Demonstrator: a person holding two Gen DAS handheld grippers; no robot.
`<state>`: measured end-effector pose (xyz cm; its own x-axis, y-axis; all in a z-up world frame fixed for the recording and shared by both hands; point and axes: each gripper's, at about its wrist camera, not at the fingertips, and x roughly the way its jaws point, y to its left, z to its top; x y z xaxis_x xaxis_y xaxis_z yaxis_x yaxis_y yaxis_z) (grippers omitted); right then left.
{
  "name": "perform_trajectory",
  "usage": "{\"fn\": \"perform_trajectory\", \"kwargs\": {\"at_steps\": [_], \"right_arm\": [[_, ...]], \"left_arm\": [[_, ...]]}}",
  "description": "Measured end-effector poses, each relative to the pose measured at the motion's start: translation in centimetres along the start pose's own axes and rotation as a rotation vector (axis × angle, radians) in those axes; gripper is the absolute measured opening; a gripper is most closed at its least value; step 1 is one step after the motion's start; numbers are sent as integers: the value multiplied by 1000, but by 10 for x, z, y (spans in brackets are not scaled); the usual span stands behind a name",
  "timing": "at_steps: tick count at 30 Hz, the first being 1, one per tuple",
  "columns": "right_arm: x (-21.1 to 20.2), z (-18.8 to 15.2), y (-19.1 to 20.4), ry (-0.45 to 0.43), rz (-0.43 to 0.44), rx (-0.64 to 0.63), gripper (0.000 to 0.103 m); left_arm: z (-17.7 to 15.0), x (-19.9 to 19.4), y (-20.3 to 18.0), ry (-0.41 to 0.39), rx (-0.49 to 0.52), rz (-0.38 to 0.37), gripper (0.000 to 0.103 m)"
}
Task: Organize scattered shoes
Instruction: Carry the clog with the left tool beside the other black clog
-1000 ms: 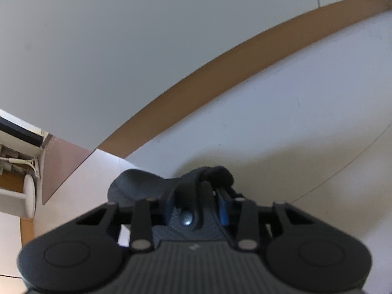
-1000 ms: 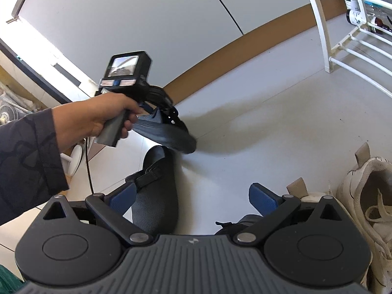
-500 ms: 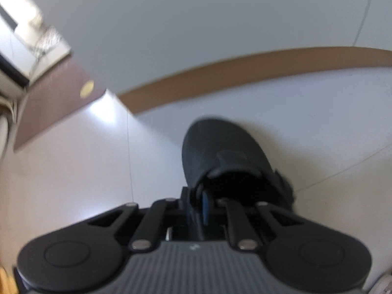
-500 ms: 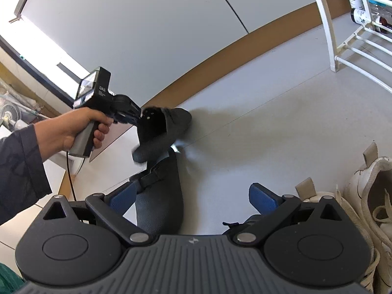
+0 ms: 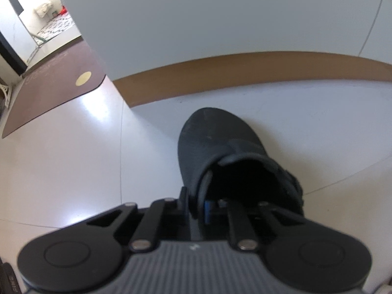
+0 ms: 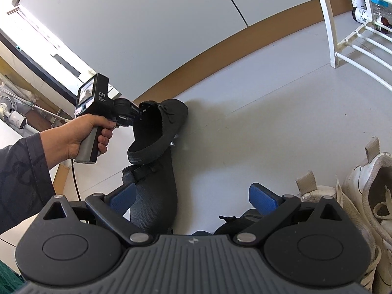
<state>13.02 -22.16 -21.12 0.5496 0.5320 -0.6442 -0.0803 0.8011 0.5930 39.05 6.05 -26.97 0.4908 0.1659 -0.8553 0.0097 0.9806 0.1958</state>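
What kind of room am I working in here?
Likely a home entryway or hallway: shoes lie loose on a pale floor, white sneakers near a white wire rack, and a brown doormat lies by a doorway.

Two wrist cameras, both angled down at one patch of floor by the wall.

The left view peers steeply down its own fingers, tight on the black loafer point(image 5: 220, 144). The right view sits further back, looking shallower across the grey floor point(image 6: 257, 127), catching the same loafer and the brown skirting point(image 6: 220, 41) both share.
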Motion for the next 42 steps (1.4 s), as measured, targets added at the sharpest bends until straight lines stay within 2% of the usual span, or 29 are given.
{"fn": "perform_trajectory", "kwargs": {"at_steps": [7,17,24,32,42], "right_arm": [[-1,-1,9,-9,12,-22,101],[10,-4,36,-3,34,-62,101],[25,-7,66,12,65,-97,101],[33,-10,89,13,85,-130,101],[66,-23,113,124,-29,-223,101]], "left_arm": [[9,-28,20,-38,-6,-23,12],[1,-61,88,-93,-79,-17,12],[-24,-75,138,-80,-65,11,12],[-72,-72,199,-67,-125,3,12],[-119,-43,236,-83,-183,-28,12]]}}
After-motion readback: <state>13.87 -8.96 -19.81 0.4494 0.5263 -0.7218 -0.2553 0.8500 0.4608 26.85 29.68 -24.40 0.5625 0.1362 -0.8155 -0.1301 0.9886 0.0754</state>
